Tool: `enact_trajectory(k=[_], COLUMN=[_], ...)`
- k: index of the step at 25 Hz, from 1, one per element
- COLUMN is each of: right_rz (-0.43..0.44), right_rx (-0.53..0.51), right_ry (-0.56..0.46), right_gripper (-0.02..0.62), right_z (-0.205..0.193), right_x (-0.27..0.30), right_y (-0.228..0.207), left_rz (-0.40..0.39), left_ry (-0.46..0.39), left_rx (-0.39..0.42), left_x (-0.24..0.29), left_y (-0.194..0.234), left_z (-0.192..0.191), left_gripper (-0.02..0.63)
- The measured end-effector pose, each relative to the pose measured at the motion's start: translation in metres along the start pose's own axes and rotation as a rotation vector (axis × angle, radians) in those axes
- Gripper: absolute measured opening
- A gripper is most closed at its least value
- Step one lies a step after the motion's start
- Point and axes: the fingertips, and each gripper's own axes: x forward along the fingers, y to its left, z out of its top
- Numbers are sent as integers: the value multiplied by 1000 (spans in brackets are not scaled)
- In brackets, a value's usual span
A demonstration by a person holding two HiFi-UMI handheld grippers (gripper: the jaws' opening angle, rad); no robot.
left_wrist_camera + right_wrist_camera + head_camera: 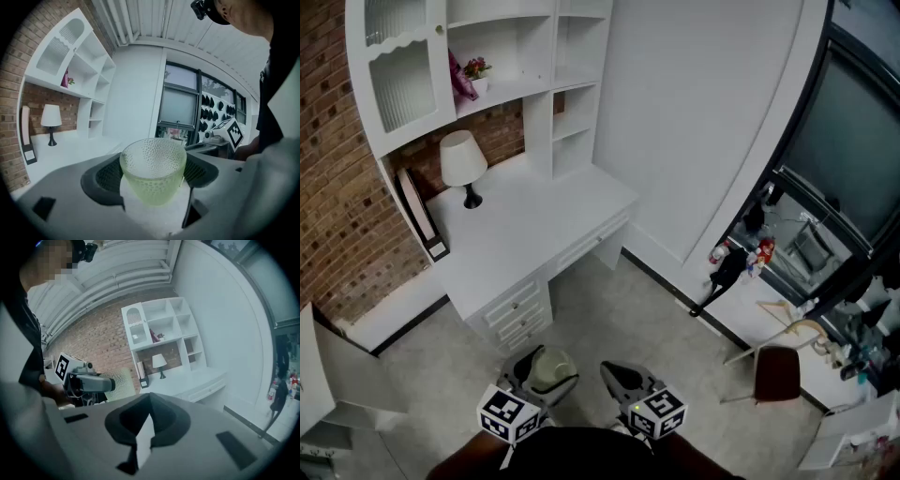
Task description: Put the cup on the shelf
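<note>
A pale green dimpled glass cup [549,364] sits upright between the fingers of my left gripper [542,377], which is shut on it low in the head view. The left gripper view shows the cup [153,171] filling the gap between the dark pads, its rim up. My right gripper [623,377] hangs beside it to the right, shut with nothing in it; its jaws meet at the tip [149,401]. The white shelf unit [572,84] stands over a white desk [534,234] ahead and to the left. Both grippers are well short of the desk, over the floor.
A white lamp [461,164] and a leaning frame [417,211] are on the desk's left part. A small flower pot [476,70] sits on a shelf beside a glazed cabinet door [398,70]. A dark red chair [776,370] and clutter stand to the right by the window.
</note>
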Motion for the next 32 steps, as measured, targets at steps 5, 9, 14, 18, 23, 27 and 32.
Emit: enact_trajectory(k=[5, 9, 14, 18, 23, 27, 32], right_rz=[2, 12, 20, 40, 34, 12, -22], right_rx=[-7, -13, -15, 5, -21, -9, 78], right_ry=[-4, -3, -3, -10, 16, 34, 59], right_gripper=[3, 3, 3, 5, 5, 4, 5], right_z=[1, 2, 4, 6, 0, -6, -21], right_x=[0, 0, 3, 10, 30, 45, 65], right_y=[1, 3, 6, 13, 27, 37, 48], left_rz=[0, 4, 5, -6, -17, -22, -62], left_ry=[-3, 1, 0, -9, -12, -2, 34], left_rx=[4, 17, 25, 3, -20, -19, -12], left_x=[0, -1, -2, -3, -12, -25, -39], left_y=[1, 0, 4, 9, 26, 44, 57], left_z=[1, 0, 2, 2, 1, -4, -14], left_gripper=[385, 385, 385, 385, 385, 385, 385])
